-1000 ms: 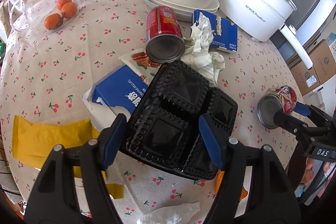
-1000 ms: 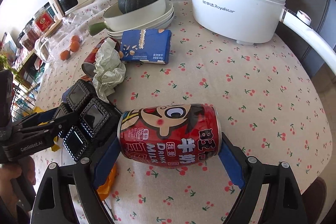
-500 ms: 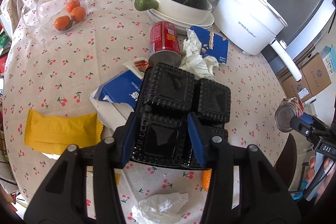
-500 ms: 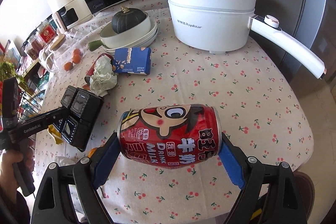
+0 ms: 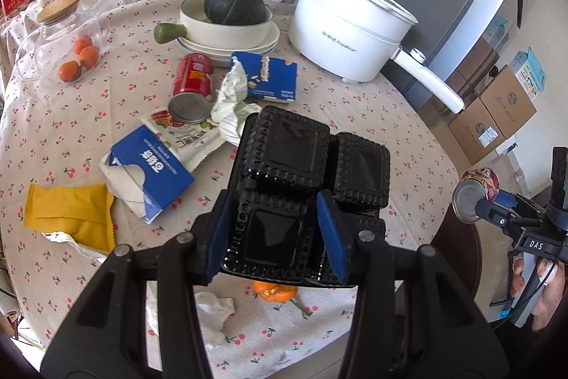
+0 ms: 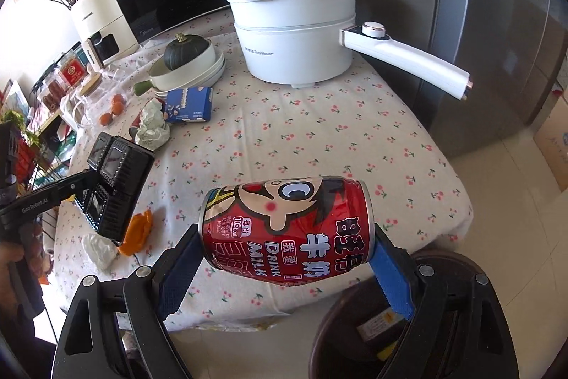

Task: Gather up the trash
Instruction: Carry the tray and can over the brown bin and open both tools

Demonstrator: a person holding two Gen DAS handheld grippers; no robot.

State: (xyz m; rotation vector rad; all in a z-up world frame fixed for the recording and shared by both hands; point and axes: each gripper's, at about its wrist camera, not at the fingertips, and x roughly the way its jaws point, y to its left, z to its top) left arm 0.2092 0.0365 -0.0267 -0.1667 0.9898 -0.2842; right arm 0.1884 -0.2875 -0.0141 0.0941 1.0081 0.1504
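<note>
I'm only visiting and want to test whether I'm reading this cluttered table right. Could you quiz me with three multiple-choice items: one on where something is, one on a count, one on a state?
1. Where is the dark green pumpkin?
A. In the white bowl
B. In the glass jar
C. On the white pot's lid

2. How many small orange fruits are in the glass jar?
A. One
B. Three
C. Six

3. What is the right gripper doing?
A. Hanging open and empty
B. Clamped on a red milk can
C. Pinching a tissue

Answers:
1 A: the pumpkin sits inside the white bowl.
2 B: three show through the glass.
3 B: its pads press both ends of the red milk can.
</note>
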